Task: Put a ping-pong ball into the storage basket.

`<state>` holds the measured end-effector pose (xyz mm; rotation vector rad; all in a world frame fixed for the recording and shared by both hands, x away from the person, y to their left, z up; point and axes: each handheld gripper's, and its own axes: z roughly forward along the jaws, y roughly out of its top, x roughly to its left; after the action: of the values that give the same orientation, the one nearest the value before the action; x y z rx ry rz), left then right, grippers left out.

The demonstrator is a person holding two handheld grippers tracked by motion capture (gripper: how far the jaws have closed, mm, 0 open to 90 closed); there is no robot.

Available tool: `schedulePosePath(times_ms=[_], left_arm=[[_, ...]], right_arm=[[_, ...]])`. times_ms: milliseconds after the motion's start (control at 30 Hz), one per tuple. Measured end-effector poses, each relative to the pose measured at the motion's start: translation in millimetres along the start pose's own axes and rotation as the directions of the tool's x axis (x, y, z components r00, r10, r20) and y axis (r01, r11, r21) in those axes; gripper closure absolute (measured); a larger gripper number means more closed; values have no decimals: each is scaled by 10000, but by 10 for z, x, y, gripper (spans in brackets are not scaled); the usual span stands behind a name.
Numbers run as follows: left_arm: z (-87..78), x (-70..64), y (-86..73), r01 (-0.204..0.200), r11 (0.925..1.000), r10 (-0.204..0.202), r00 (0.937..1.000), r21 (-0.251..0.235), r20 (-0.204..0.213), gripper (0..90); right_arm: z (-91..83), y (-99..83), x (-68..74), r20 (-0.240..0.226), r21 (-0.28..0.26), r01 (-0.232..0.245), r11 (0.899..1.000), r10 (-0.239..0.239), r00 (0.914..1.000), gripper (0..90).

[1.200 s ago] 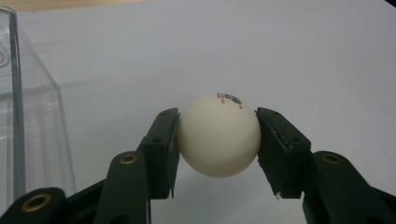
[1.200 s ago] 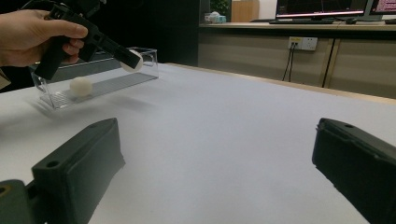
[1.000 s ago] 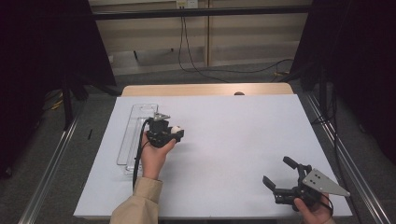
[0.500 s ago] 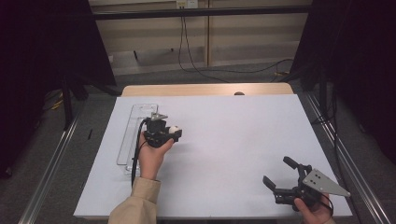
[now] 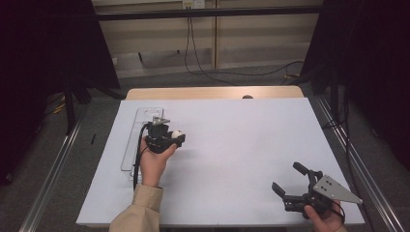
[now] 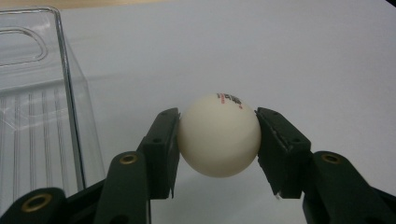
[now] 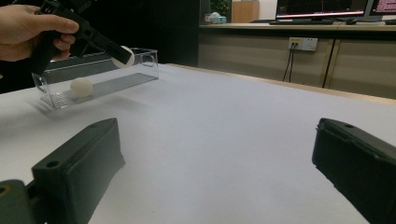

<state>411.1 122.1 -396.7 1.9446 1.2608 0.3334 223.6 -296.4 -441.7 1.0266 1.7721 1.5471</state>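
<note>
Left gripper point(image 5: 178, 138), held in the left hand point(image 5: 153, 162) w/ forearm reaching in from bottom edge, sits raised at the table's left-centre; jaws closed tight on something round. Right gripper point(image 5: 289, 181) low at near-right corner, right hand point(image 5: 325, 217) gripping its rear; jaws spread wide, nothing between them.

On the white bench point(image 5: 232, 145), the left tongs point(image 5: 176, 137) pinch a white ball point(image 5: 177, 134), just at three o'clock of a clear tray point(image 5: 140, 130). The right tongs point(image 5: 289, 181) rest spread wide at the bench's five o'clock corner, well apart.
</note>
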Motion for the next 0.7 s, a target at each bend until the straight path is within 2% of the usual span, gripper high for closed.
schedulePosePath(times_ms=[700], left_arm=[[-65, 71, -4, 92, 10000, -92, 9999, 6, -121, 512]], right_arm=[[3, 0, 4, -13, 1, 9, 10000, -9, 10000, 9]])
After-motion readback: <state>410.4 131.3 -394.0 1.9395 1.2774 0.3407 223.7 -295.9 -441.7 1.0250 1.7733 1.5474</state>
